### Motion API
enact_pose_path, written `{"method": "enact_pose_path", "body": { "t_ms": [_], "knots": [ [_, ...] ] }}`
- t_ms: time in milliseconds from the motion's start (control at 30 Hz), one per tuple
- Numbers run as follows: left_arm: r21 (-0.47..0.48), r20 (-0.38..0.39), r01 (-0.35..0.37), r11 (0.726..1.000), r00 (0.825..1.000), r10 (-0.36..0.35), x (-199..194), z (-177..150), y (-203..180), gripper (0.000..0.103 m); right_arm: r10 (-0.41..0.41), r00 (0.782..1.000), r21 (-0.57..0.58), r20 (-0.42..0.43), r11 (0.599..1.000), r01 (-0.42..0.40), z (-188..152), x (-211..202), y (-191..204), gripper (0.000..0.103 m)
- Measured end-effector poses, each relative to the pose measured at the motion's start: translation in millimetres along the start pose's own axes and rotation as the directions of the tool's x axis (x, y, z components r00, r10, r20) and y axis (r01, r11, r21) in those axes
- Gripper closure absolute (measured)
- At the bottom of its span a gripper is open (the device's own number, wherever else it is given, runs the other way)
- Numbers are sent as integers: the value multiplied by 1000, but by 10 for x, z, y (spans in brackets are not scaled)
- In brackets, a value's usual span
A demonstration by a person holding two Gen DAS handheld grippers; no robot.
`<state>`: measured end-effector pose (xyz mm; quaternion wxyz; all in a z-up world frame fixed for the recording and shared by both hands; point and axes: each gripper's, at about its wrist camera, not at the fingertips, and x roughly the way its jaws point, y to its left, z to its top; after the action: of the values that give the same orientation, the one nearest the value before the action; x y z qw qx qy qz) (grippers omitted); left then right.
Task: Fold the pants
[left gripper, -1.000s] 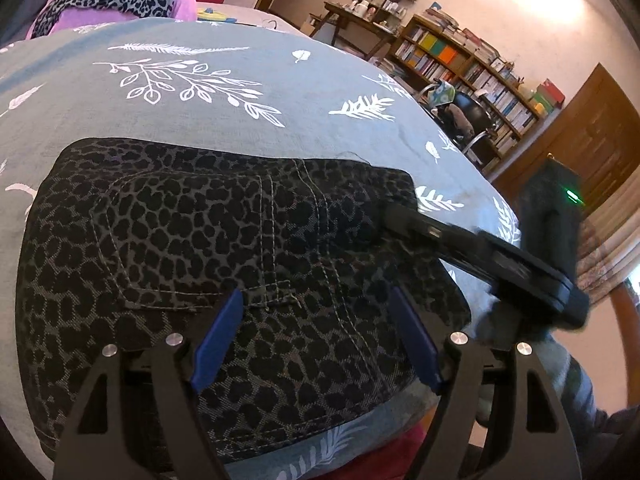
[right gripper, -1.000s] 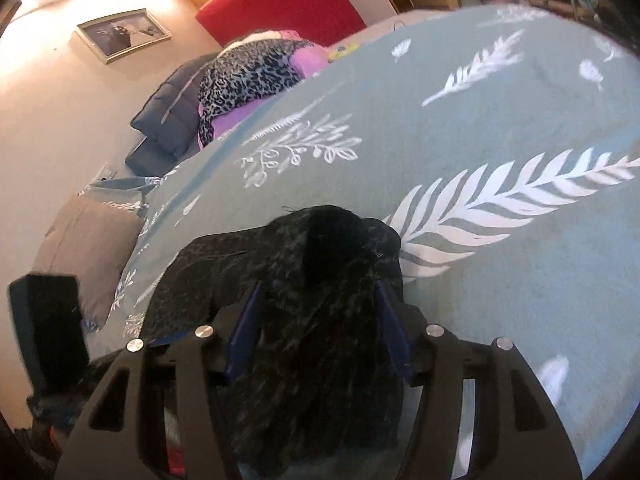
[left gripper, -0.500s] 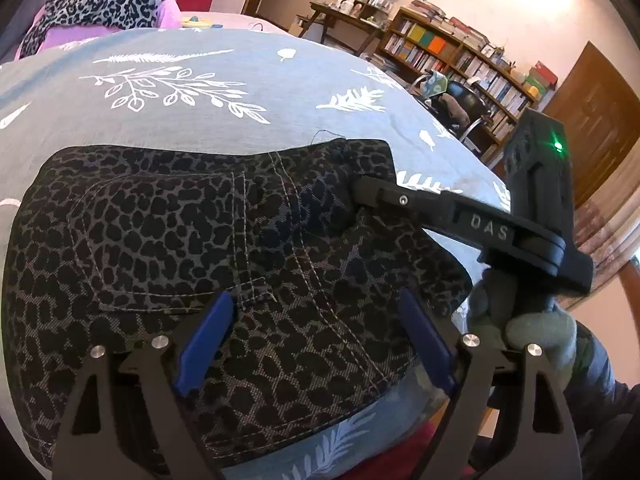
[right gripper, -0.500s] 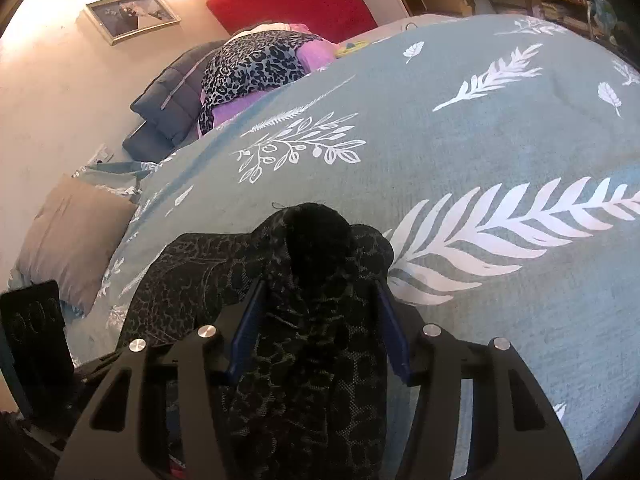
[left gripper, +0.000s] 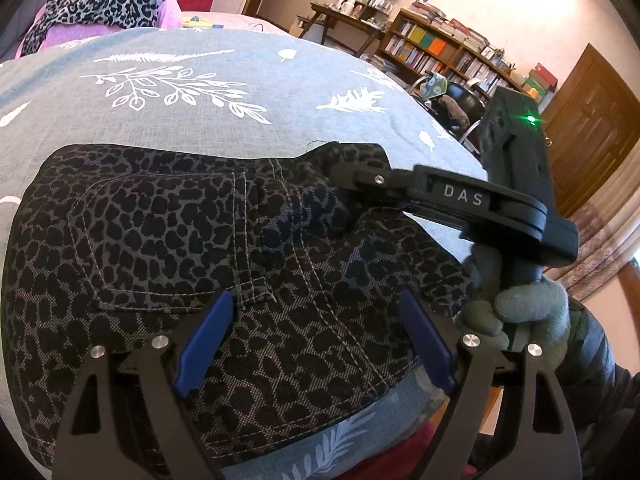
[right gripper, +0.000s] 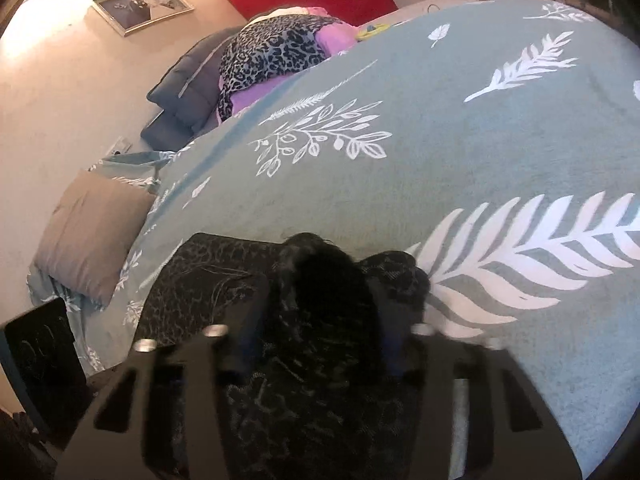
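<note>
Dark leopard-print pants [left gripper: 168, 232] lie folded on the grey-blue bedspread [left gripper: 208, 120], back pocket up. My left gripper [left gripper: 314, 340] hovers open over their near edge, and its blue pads [left gripper: 204, 336] touch nothing. From the right, my right gripper [left gripper: 356, 172], held by a gloved hand [left gripper: 516, 308], reaches the pants' far right corner. In the right wrist view, blurred, the right gripper [right gripper: 320, 332] has its jaws closing on a raised bunch of the pants [right gripper: 324, 280] that fills the gap between the fingers.
The bedspread [right gripper: 460, 152] with white leaf prints stretches far beyond the pants. A leopard-print cloth on pink bedding [right gripper: 276, 52], dark pillows [right gripper: 188, 88] and a beige cushion [right gripper: 88, 236] lie at the bed's head. Bookshelves [left gripper: 432, 52] and a brown door [left gripper: 588, 140] stand past the bed's right side.
The right gripper's jaws have drawn in on the bunched corner of the pants. The left gripper has opened slightly and stayed over the near edge.
</note>
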<state>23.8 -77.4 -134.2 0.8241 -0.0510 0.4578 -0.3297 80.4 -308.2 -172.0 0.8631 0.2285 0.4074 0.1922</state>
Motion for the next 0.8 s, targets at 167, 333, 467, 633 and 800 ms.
{"method": "enact_pose_path", "body": {
  "t_ms": [167,333,467,633,800],
  "knots": [
    [24,-9,48,999,999,-48,35,13,-137,19,-17,996,-25,83,1000,19,96,-316,117,94],
    [84,-16,43,996,999,-42,173,20,-294,19,-82,996,-1,45,997,82,78,-178,-49,94],
    [88,-12,46,995,999,-45,205,-12,-265,19,-107,994,36,23,994,107,-20,-110,-189,77],
    [19,-6,82,996,997,-82,65,21,-161,19,-151,982,-33,118,987,156,-12,-413,63,68],
    [-44,74,73,996,995,-70,-281,119,67,19,-117,974,-164,195,975,150,-103,-641,528,68]
  ]
}}
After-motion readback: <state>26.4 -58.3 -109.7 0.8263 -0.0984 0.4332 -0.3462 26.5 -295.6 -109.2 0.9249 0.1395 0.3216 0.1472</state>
